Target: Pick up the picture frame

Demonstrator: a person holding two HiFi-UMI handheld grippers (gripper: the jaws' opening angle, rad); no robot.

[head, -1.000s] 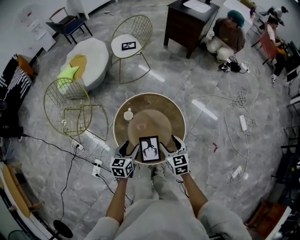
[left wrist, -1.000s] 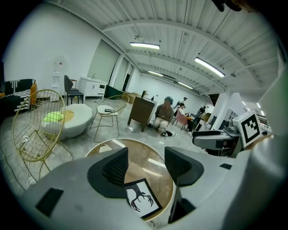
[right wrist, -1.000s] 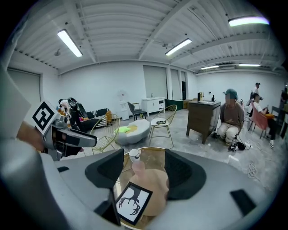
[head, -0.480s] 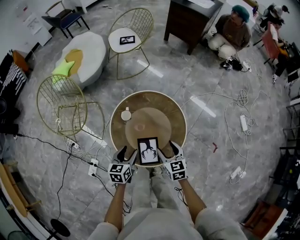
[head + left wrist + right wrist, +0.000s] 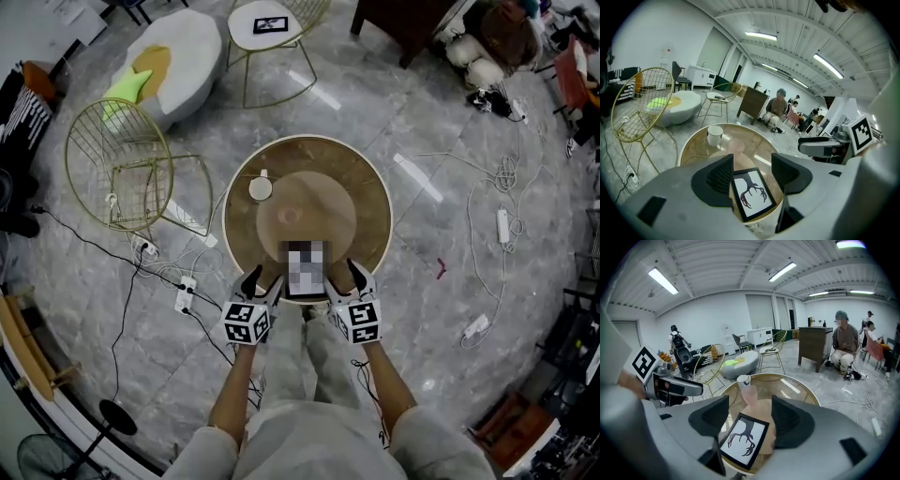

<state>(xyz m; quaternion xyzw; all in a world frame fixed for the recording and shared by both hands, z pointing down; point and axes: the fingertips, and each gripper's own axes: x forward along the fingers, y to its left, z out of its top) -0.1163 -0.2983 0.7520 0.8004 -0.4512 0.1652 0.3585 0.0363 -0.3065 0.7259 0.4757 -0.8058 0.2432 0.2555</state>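
A black picture frame (image 5: 306,284) with an antler print lies flat at the near edge of the round glass table (image 5: 366,192); a mosaic patch covers most of it in the head view. My left gripper (image 5: 262,284) is open just left of the frame, and my right gripper (image 5: 344,281) is open just right of it. In the left gripper view the frame (image 5: 751,193) shows between and beyond the left gripper's (image 5: 752,164) spread jaws. The right gripper view shows the same frame (image 5: 742,439) ahead of the right gripper (image 5: 749,411). Neither gripper holds it.
A white cup (image 5: 261,187) stands on the table's far left. Gold wire chairs (image 5: 117,169) are to the left; another chair (image 5: 272,23) carries a second frame. Cables and power strips (image 5: 183,300) lie on the floor. A person (image 5: 843,345) sits by a dark cabinet (image 5: 813,341).
The head camera has tilted, so the table sits higher in view. Both grippers stay open on either side of the frame, a little closer to its edges.
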